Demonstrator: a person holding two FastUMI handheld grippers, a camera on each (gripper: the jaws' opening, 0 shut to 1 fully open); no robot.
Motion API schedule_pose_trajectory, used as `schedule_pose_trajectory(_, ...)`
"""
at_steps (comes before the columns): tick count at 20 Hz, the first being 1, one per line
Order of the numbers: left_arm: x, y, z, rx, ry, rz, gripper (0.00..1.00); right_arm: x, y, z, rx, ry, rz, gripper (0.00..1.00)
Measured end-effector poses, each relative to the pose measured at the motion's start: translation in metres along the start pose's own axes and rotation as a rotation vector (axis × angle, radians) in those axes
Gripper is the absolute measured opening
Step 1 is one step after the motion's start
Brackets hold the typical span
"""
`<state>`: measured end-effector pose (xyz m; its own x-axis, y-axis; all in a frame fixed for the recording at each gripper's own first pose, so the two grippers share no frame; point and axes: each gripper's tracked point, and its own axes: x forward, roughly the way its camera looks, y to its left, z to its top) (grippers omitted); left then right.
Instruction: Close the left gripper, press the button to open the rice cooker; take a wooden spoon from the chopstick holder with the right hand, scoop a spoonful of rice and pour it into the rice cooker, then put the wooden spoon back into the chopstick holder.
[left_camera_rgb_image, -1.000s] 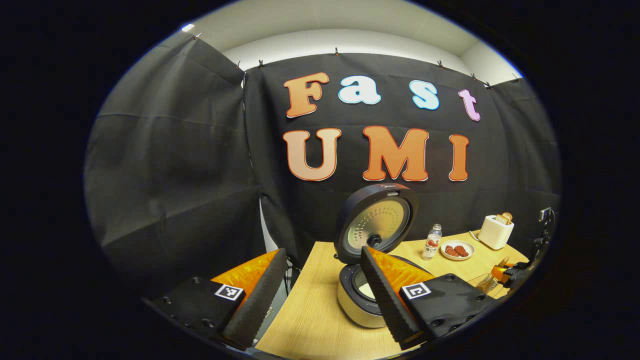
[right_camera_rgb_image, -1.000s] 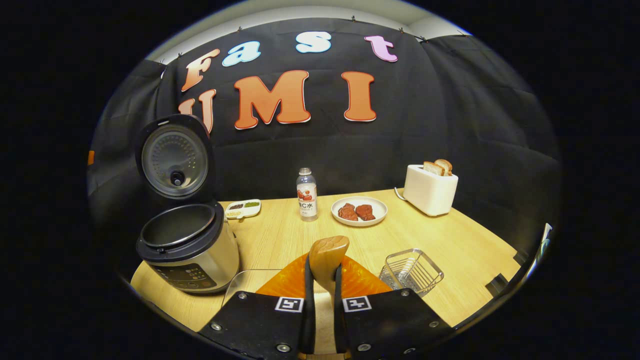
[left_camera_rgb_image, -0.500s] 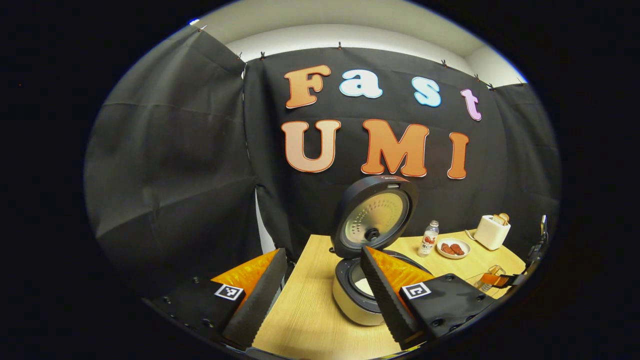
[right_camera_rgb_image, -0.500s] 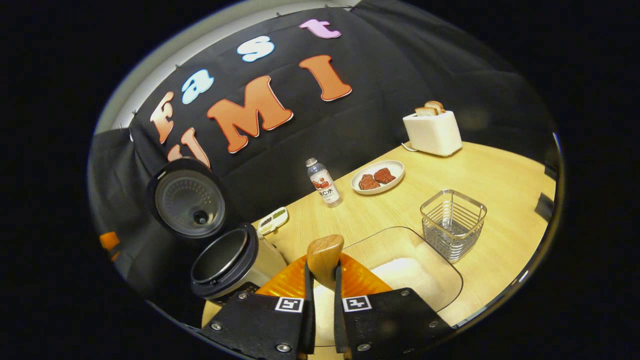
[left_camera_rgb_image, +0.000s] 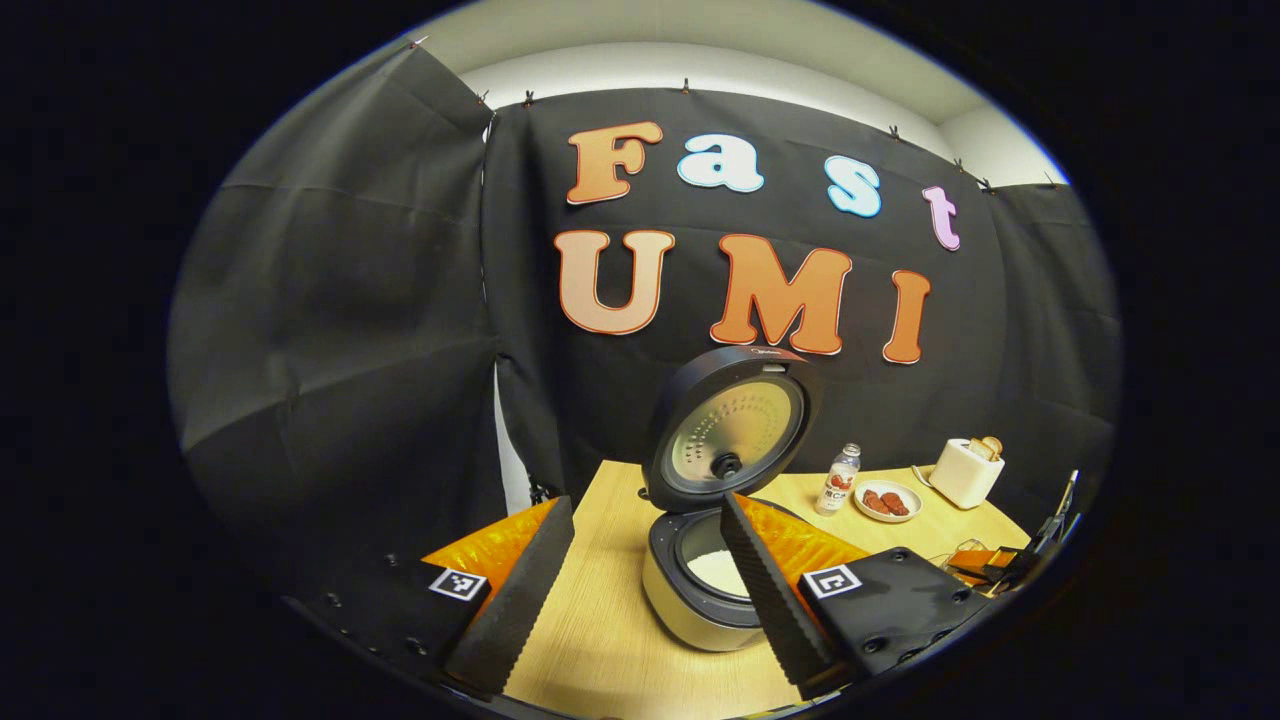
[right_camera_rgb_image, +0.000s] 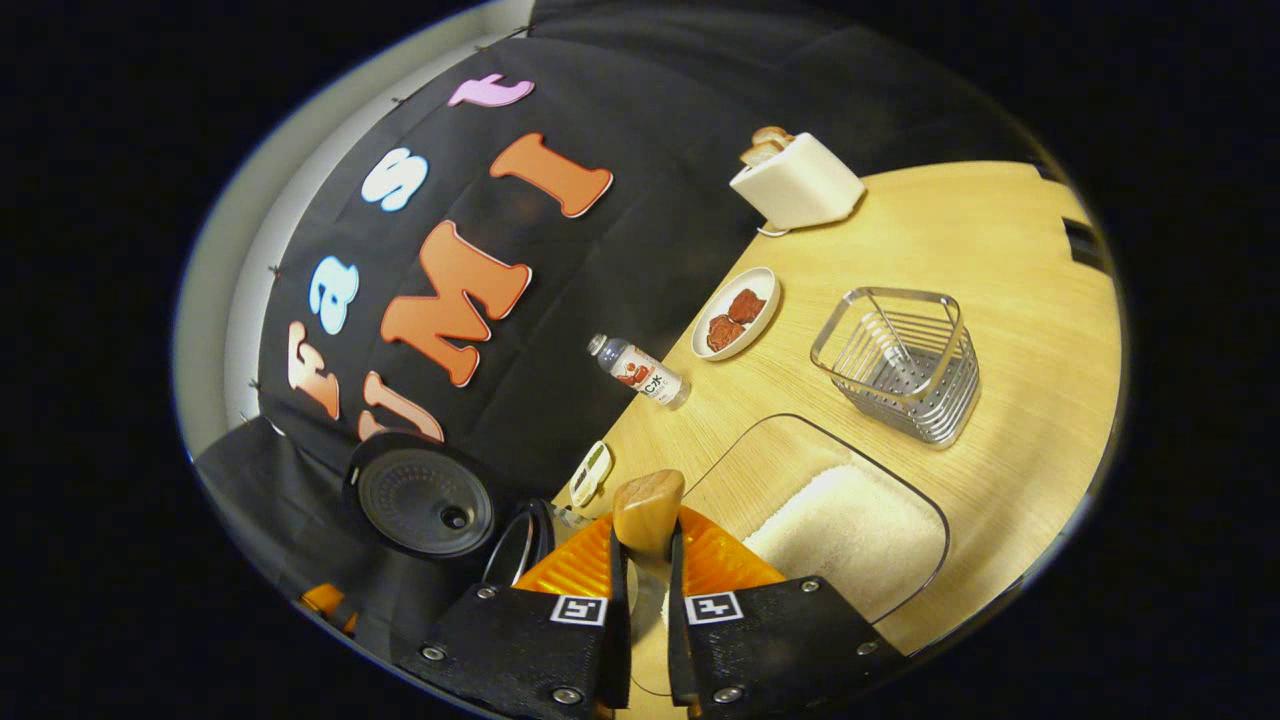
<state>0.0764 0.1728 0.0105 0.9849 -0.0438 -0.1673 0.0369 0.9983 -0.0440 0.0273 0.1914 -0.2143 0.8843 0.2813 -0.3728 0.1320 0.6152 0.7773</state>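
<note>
Rice cooker (left_camera_rgb_image: 700, 590) sits on table (left_camera_rgb_image: 610, 640) w/ lid up, white rice inside. Your right gripper (right_camera_rgb_image: 640, 610) clamps wooden spoon (right_camera_rgb_image: 648, 510), tilted over rice tray (right_camera_rgb_image: 850, 525). Left gripper (left_camera_rgb_image: 640, 590) jaws wide, holding nothing.

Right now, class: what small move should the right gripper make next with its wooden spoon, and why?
Probably dip the light wooden spoon into the white rice in the clear glass tray: the right gripper is shut on it, tilted beside that rice, and the round rice cooker stands open.
</note>
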Motion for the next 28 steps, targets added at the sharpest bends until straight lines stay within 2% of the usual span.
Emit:
schedule_pose_trajectory(6,0.001,-0.006,0.004,0.006,-0.010,-0.014,0.96,-0.009,-0.012,0.030,0.267,-0.044,0.011,0.14)
schedule_pose_trajectory(7,0.002,-0.008,0.006,0.005,-0.014,-0.016,0.99,-0.012,-0.012,0.034,0.294,-0.053,0.013,0.14)
schedule_pose_trajectory(8,0.001,-0.008,0.008,0.006,-0.018,-0.017,0.96,-0.014,-0.012,0.038,0.312,-0.059,0.015,0.14)
schedule_pose_trajectory(19,0.005,-0.020,0.020,0.018,-0.052,-0.034,0.96,-0.029,-0.002,0.067,0.443,-0.095,0.030,0.14)
schedule_pose_trajectory(22,0.006,-0.023,0.023,0.024,-0.060,-0.041,0.96,-0.033,0.009,0.076,0.475,-0.111,0.050,0.14)
schedule_pose_trajectory(24,0.006,-0.026,0.027,0.022,-0.070,-0.045,1.00,-0.035,0.017,0.082,0.494,-0.117,0.065,0.14)
schedule_pose_trajectory(28,0.006,-0.027,0.030,0.024,-0.077,-0.046,0.98,-0.030,0.039,0.089,0.500,-0.113,0.093,0.14)
